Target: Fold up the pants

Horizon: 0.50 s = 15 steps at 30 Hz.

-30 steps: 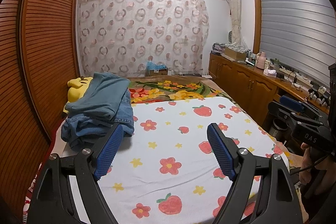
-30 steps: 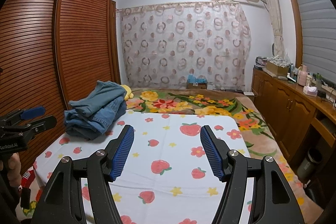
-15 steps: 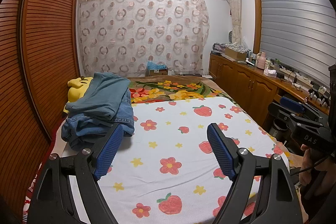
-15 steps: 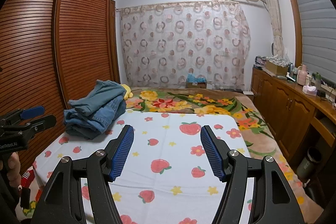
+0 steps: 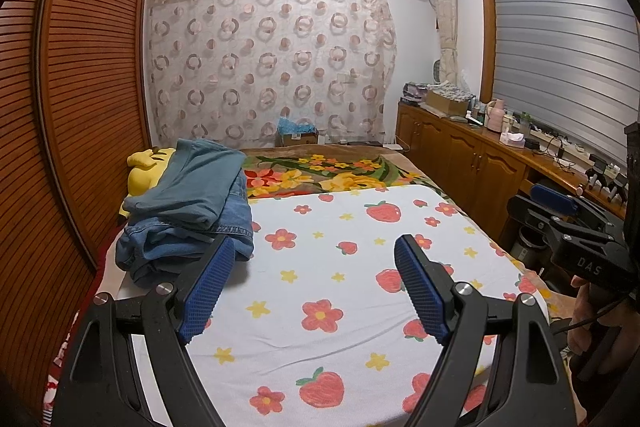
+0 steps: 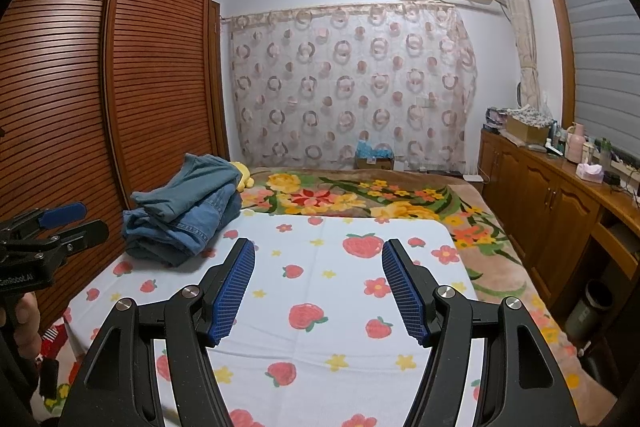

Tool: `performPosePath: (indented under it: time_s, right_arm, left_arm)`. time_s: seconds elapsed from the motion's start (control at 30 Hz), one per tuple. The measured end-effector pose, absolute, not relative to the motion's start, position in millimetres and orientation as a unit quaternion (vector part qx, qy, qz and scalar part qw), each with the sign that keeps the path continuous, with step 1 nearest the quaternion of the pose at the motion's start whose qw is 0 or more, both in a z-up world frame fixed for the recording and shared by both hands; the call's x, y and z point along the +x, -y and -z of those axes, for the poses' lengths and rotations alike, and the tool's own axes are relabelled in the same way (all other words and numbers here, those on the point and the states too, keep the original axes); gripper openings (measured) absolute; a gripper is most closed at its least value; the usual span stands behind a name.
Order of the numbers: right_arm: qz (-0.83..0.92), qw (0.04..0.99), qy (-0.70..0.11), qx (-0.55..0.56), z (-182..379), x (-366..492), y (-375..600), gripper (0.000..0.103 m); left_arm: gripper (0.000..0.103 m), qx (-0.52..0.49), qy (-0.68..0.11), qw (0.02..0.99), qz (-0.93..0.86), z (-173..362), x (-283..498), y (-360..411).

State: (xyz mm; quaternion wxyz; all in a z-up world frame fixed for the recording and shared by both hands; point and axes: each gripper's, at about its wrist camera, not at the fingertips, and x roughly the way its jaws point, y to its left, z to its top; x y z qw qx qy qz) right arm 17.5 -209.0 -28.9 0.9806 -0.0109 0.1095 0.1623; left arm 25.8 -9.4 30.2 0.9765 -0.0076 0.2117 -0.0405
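Both the left gripper [image 5: 310, 287] and right gripper [image 6: 318, 293] are hovering released; grabbing the heaped pants [image 5: 188, 211] (bed's far-left corner) is risking lifting several layers.

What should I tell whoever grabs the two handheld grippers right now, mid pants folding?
Left gripper: open, empty, above the white strawberry-and-flower sheet.
Right gripper: open, empty, above the same sheet.
Pants: a loose heap of blue denim jeans with a teal pair on top, at the sheet's far left corner by the slatted wooden wardrobe, partly over a yellow plush toy.
Done: nothing folded on the sheet.
Left: pull one pair off the heap, spread it flat, fold it.
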Motion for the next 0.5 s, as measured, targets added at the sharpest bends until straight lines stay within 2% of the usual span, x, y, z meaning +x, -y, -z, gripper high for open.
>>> performPosePath:
  time_s: [0.5]
  right_arm:
    - [-0.162, 0.981, -0.107, -0.012, 28.5, 17.1, 209.9, 0.069]
  left_arm:
    - [0.083, -0.008, -0.212, 0.976, 0.041, -30.9, 26.4, 9.9]
